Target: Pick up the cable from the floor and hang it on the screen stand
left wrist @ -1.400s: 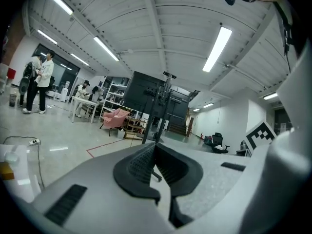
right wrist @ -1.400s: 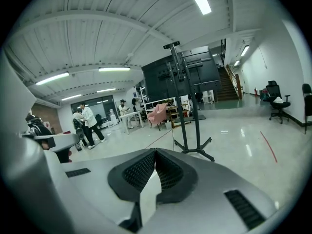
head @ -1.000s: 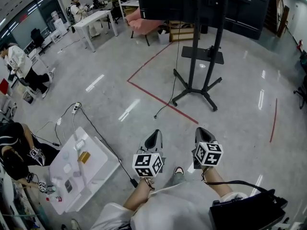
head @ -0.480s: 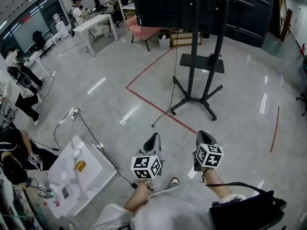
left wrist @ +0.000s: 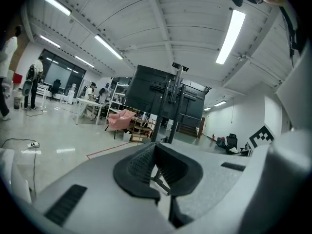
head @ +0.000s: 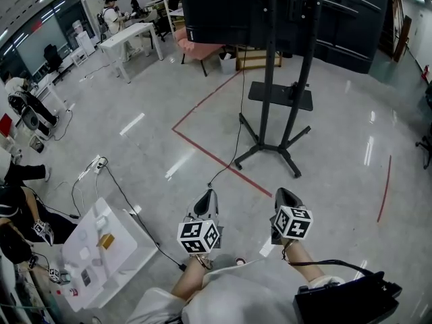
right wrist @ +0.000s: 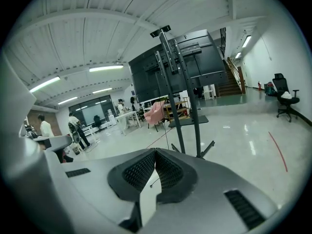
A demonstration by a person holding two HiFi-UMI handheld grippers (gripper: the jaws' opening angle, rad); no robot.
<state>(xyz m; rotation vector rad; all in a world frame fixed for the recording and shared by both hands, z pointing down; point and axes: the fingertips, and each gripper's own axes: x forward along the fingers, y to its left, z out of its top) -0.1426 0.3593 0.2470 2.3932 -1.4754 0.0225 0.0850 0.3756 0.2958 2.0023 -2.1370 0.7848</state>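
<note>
Room: open hall with a glossy grey floor (head: 337, 201); people work at tables toward its far left corner.
Screen stand (head: 267, 100): upright toward the floor's far edge, with a black screen (head: 223, 12) on top.
Cable (head: 241, 100): thin black lead dropping from under the screen beside the stand's left post. Its free end lies on the floor at the red tape line (head: 202, 148), ahead of both grippers and well apart from them.
Left gripper (head: 208, 196): jaws together, nothing between them.
Right gripper (head: 284, 196): jaws meeting at the tips, empty; the cable end shows only far beyond them.
Step in hand: approach; cable not yet picked up.
Method: part the jaws before going down. Set one jaw on each side of the lead just behind its free end, and close across it, not along it.
Hanging: lift with slack and drape it over the stand rather than pull against the screen.
Caution: the lead from the power strip (head: 100, 160) to the white table (head: 125, 238), toward the floor's left edge, is likely not the target. A thin lead on a glossy floor may slip.
</note>
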